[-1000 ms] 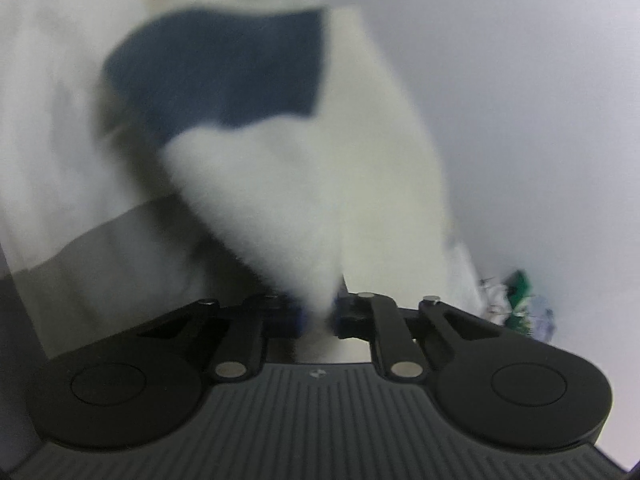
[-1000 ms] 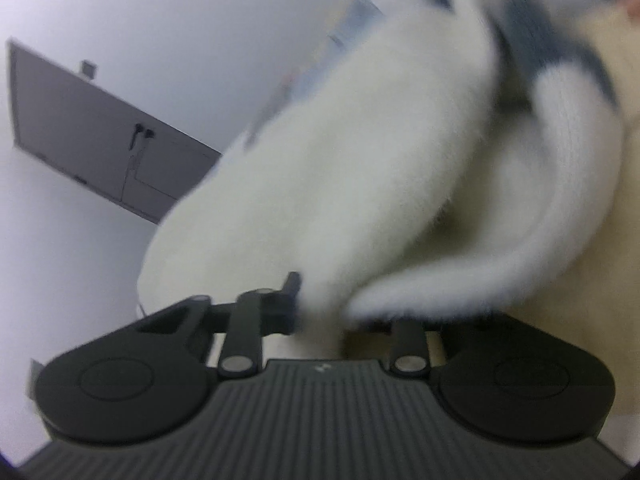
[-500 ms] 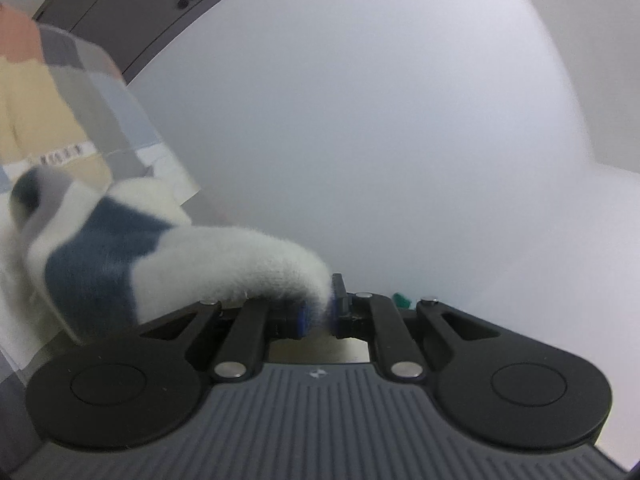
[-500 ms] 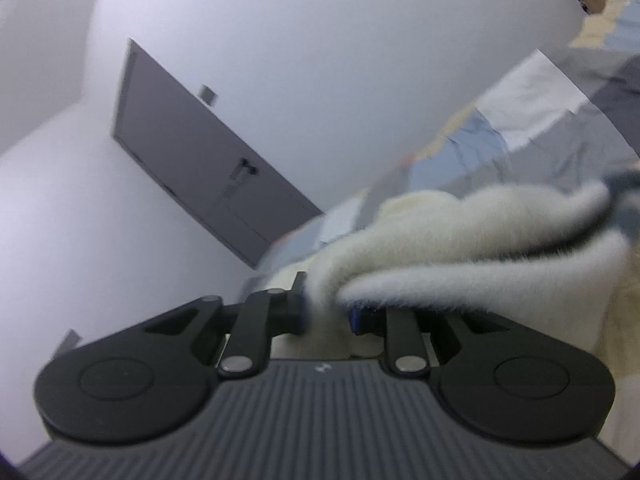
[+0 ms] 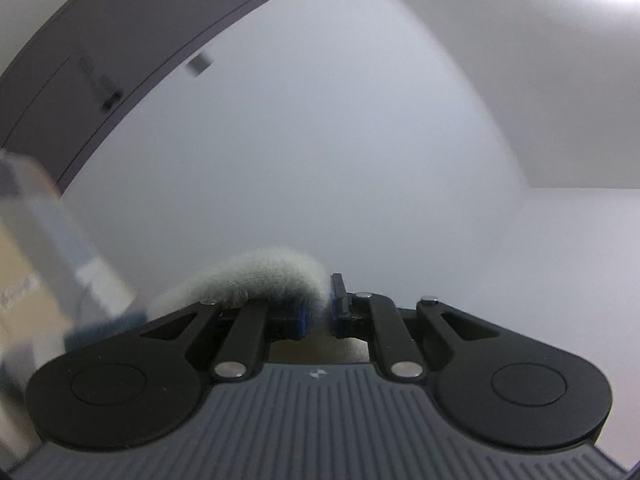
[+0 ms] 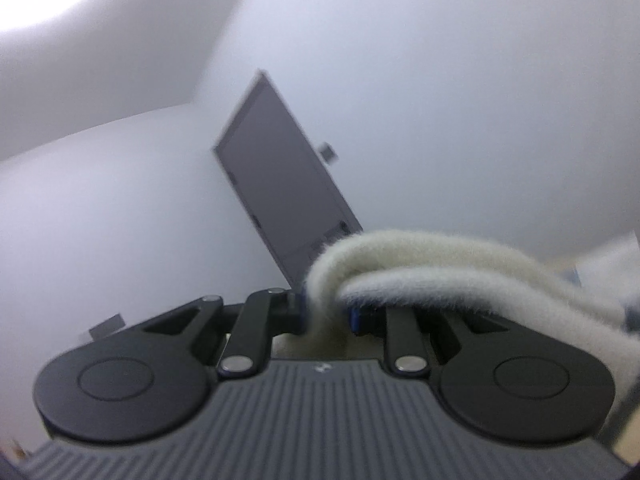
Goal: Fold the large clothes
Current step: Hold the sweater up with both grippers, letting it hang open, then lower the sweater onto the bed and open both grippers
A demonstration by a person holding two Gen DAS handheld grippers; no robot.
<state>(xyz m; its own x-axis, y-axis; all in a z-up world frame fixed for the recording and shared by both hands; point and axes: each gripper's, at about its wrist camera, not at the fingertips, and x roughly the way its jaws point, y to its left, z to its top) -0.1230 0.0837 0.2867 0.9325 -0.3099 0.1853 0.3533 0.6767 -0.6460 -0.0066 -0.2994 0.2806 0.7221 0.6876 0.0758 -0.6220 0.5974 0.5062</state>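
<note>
A fluffy white sweater with navy patches is held by both grippers. In the left wrist view my left gripper (image 5: 318,312) is shut on a white fold of the sweater (image 5: 260,272), which drapes off to the left. In the right wrist view my right gripper (image 6: 326,314) is shut on a doubled white edge of the sweater (image 6: 420,264), which trails off to the right. Both grippers point upward toward the wall and ceiling. Most of the sweater is hidden below the views.
A dark grey door (image 5: 100,60) and white wall fill the left wrist view; the door shows in the right wrist view (image 6: 280,200) too. A patchwork bedcover (image 5: 36,264) is blurred at the left edge.
Both grippers have tilted and lifted upward with the sweater. The bedcover and the sweater's body have dropped out of view; wall, door and ceiling now fill the frames.
</note>
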